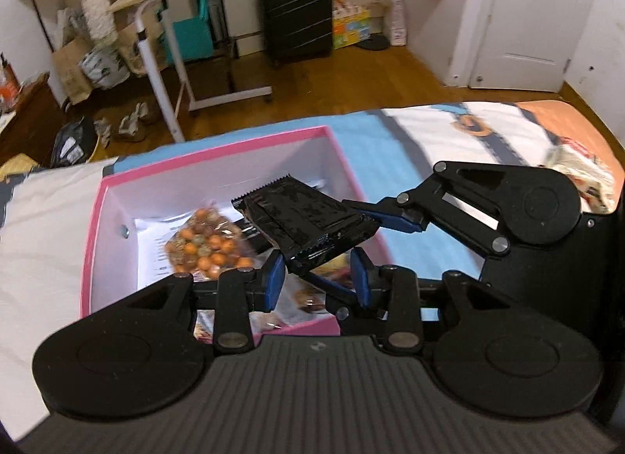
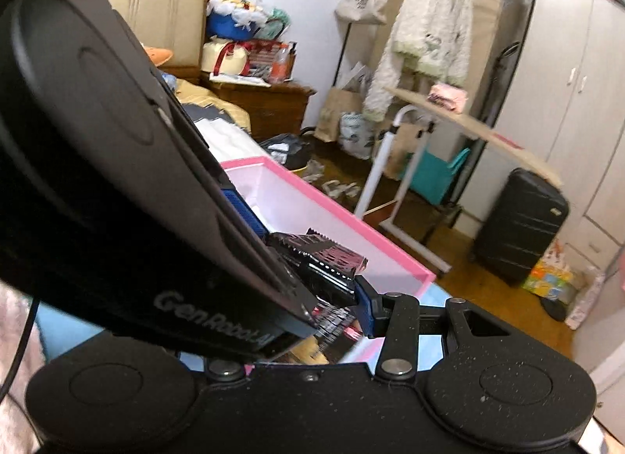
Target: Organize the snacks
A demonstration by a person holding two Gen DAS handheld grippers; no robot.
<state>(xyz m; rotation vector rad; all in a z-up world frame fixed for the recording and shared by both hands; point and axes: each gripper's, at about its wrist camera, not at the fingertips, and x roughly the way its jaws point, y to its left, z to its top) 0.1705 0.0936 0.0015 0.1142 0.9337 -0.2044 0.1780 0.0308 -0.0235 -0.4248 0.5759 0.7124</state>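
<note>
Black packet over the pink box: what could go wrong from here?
The left gripper and right gripper both pinch the black packet at its near end; uneven release could swing it onto the pink box rim.
The box sits near the bed edge; a bump might shove it off.

Black packet [image 1: 308, 219] above box [image 1: 218, 153], snack bag [image 1: 207, 247] inside it.

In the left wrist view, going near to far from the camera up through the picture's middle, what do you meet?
left gripper → black snack packet held over the pink box → bare wooden floor → black suitcase by the far wall.
</note>
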